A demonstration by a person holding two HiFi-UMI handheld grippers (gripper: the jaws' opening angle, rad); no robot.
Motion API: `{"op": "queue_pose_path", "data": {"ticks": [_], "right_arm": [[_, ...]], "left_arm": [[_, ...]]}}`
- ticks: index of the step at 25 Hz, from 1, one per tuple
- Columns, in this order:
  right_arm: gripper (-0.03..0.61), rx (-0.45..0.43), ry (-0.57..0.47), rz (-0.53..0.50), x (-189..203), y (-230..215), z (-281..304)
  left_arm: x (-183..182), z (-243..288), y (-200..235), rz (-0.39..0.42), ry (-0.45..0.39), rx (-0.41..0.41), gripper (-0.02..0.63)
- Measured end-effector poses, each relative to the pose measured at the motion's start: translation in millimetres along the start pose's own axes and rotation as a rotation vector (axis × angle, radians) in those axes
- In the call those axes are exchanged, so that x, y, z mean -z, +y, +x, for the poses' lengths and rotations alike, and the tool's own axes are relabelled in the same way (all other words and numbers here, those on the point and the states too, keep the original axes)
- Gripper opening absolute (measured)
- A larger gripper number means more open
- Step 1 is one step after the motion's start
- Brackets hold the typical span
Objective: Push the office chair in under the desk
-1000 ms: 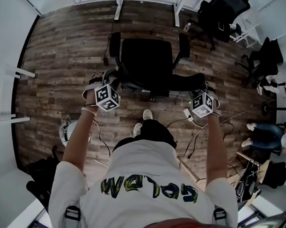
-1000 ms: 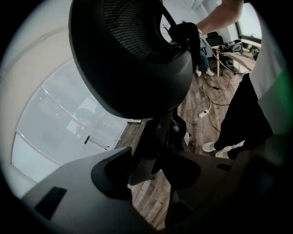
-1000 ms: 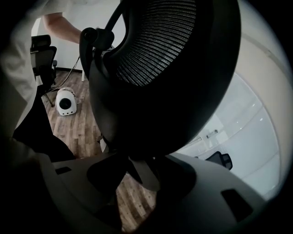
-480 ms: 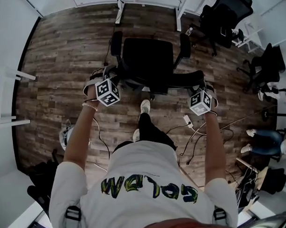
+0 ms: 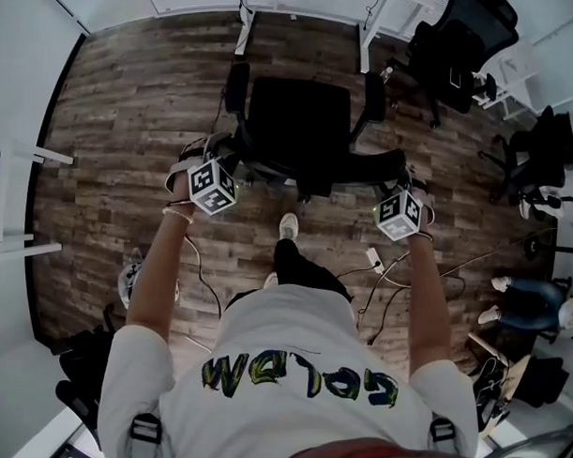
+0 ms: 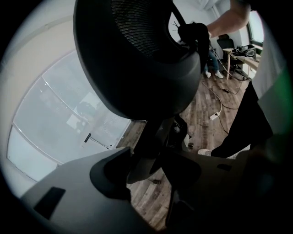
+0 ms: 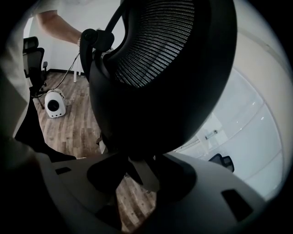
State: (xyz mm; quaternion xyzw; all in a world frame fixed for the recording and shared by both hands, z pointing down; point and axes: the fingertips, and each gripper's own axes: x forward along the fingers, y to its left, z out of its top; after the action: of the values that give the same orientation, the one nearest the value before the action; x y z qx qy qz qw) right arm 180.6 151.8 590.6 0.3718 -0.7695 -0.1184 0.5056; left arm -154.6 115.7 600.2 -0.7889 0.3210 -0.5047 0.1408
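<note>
Seen from above in the head view, the black office chair (image 5: 297, 120) faces the white desk legs (image 5: 245, 23) at the top, its seat just short of them. Its mesh backrest (image 5: 336, 165) is nearest me. My left gripper (image 5: 231, 156) clamps the backrest's left edge and my right gripper (image 5: 397, 180) clamps its right edge. The left gripper view has the backrest (image 6: 132, 59) looming above the left gripper (image 6: 146, 169), whose jaws close on its rim. In the right gripper view the right gripper (image 7: 142, 176) likewise pinches the rim of the backrest (image 7: 169, 68).
More black chairs stand at the right (image 5: 453, 39) (image 5: 537, 158). Cables and a power strip (image 5: 374, 260) lie on the wood floor by my feet. A small white device (image 5: 128, 271) sits at the left, near a white table (image 5: 23, 200). A seated person's legs (image 5: 523, 295) show at the right.
The chair has rolled toward the desk legs at the top. Both grippers moved with it, still on the backrest, and I stepped forward behind it.
</note>
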Motion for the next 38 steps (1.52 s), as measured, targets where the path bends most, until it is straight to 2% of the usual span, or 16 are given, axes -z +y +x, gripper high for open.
{"op": "queue_pose_path", "data": {"ticks": [18, 33, 38], "right_arm": [[0.19, -0.004, -0.013, 0.001, -18.1, -90.1, 88.4], [0.19, 0.007, -0.011, 0.013, -35.5, -154.2, 150.2], [0.19, 0.004, -0.004, 0.013, -42.9, -175.4, 171.5]], "left_arm": [[-17.2, 88.1, 93.3, -0.012, 0.046, -0.014, 0.212], [-28.3, 147.5, 162.5, -0.008, 0.057, -0.019, 0.213], [-30.3, 167.8, 186.7, -0.006, 0.033, -0.016, 0.213]]}}
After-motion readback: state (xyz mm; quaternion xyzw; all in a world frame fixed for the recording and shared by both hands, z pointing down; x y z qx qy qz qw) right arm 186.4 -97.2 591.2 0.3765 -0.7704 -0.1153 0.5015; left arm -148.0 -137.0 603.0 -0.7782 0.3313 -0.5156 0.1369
